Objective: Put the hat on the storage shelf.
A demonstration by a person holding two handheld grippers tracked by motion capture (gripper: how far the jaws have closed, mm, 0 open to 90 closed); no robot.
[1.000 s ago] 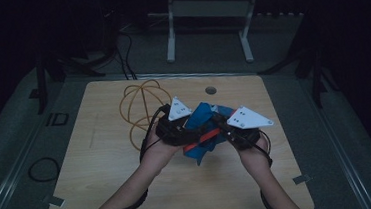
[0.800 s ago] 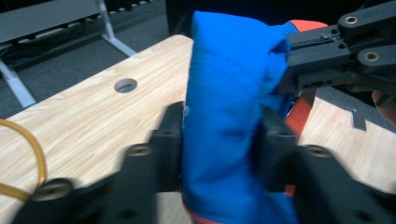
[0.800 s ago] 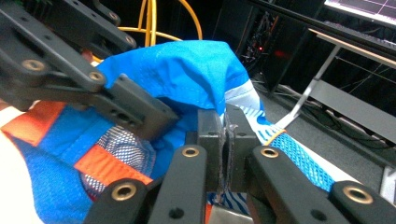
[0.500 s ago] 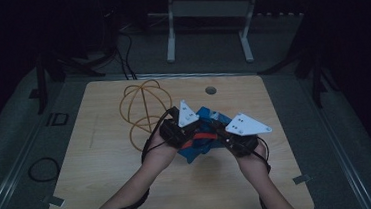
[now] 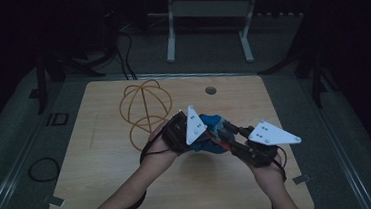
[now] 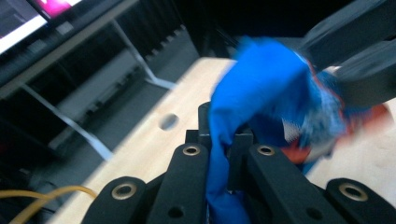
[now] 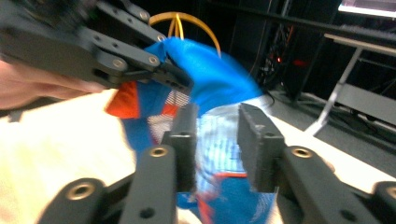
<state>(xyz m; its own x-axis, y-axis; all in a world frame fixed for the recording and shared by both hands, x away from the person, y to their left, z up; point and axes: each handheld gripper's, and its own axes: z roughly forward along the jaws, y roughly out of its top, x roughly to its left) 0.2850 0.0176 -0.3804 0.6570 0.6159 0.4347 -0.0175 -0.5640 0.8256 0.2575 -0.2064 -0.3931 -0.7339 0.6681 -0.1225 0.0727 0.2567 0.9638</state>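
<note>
Two grippers [image 5: 211, 132] [image 5: 228, 133], one blue cloth [image 5: 213, 132], one orange wire ball [image 5: 145, 110], one table [image 5: 103, 166]

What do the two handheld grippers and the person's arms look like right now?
Both the left gripper and right gripper are black, with bolted linkage jaws and brass-coloured pivot rivets. Each carries a pale grey three-cornered plate on top and trails a black cable. The forearms are bare, no sleeves showing.

Blue cloth [image 7: 219, 79] with orange-red trim; black fingers [image 7: 259, 140]; yellow-orange wire [image 5: 143, 105].

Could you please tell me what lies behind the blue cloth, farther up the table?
Behind the blue cloth, an orange wire sphere sits on the table, with a small round hole to its right. The tabletop directly beneath the cloth and grippers is covered.
</note>
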